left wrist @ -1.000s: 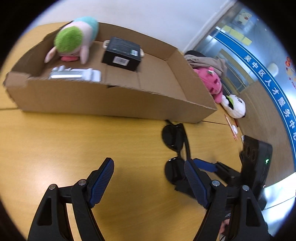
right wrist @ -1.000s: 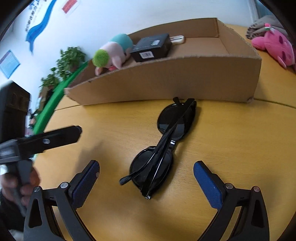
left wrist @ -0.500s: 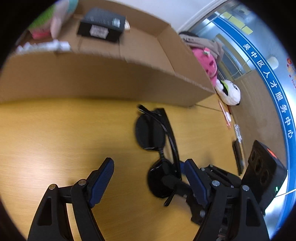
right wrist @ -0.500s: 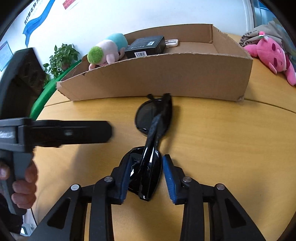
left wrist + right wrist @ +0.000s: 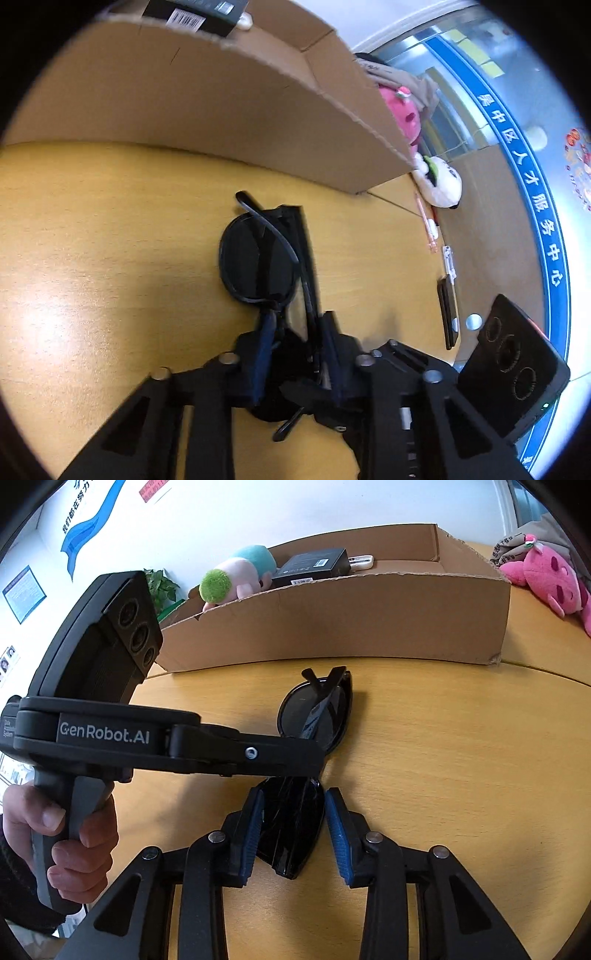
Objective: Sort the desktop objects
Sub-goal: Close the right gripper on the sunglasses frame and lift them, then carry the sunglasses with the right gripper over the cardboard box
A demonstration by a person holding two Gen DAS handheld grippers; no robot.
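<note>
Folded black sunglasses (image 5: 314, 720) are lying on the table (image 5: 461, 775) before an open cardboard box (image 5: 351, 620), in which a green-haired plush toy (image 5: 236, 578), a black carton (image 5: 314, 566) and a white item (image 5: 360, 559) are kept. Both the right hand-held gripper (image 5: 293, 823) and the left hand-held gripper (image 5: 295, 339) are clenched on the sunglasses.

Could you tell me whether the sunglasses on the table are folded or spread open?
Folded. The sunglasses lie on the table with both arms crossed over the lenses, tips sticking out past the rim.
</note>
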